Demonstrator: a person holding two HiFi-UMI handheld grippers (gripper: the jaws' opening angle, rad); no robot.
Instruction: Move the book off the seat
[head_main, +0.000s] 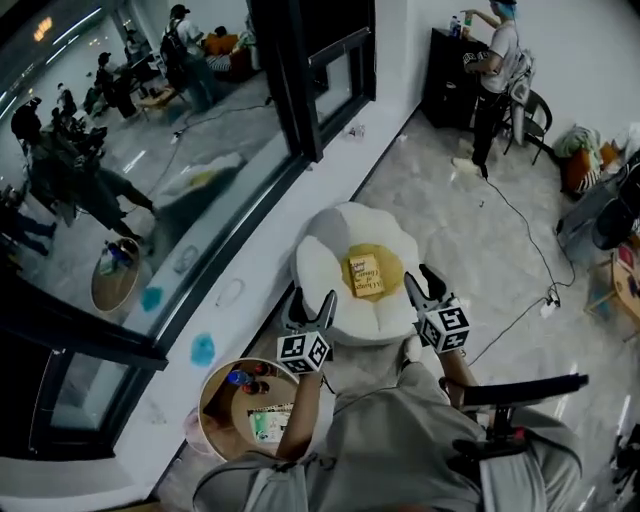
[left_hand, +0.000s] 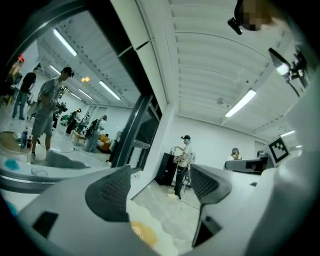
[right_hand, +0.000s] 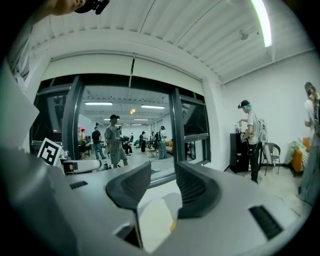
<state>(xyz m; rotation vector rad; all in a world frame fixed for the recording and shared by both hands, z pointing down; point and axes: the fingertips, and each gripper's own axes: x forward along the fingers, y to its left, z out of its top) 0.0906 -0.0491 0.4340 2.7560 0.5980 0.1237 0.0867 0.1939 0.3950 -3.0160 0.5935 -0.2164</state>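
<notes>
Locate the book (head_main: 366, 273) lying flat on the yellow centre of the egg-shaped seat (head_main: 322, 268), middle of the head view, clear of both tools.

Hazards, as judged from this position:
1. Expect trouble working a jaw under a thin book sunk flat into a soft cushion. Guard against pinching cushion fabric together with the cover and dragging the seat along.
2. Avoid gripping the top cover alone, which would let the pages fan open and the book slide out.
3. Check the right gripper (head_main: 421, 279) before approach: jaws set narrow, nothing between them. If too tight for the book's thickness, likely to butt against its edge instead of straddling it.
4. Choose the set-down spot with care: round side surface (head_main: 213, 398) at lower left already loaded with small items (head_main: 250, 380), and a cable (head_main: 520, 235) trailing over the floor at right.

Pose:
1. Left gripper (head_main: 312, 303): lower centre of the head view, at the seat's lower left edge, pointing about level into the room, jaws spread wide and empty.
2. Right gripper: just right of it, at the seat's lower right edge, tipped very slightly down.
3. Both forearms reaching forward from the bottom of the frame.
4. Pitch both tools downward before any grasp, given only a sliver of seat visible beneath the jaws in each gripper view
</notes>
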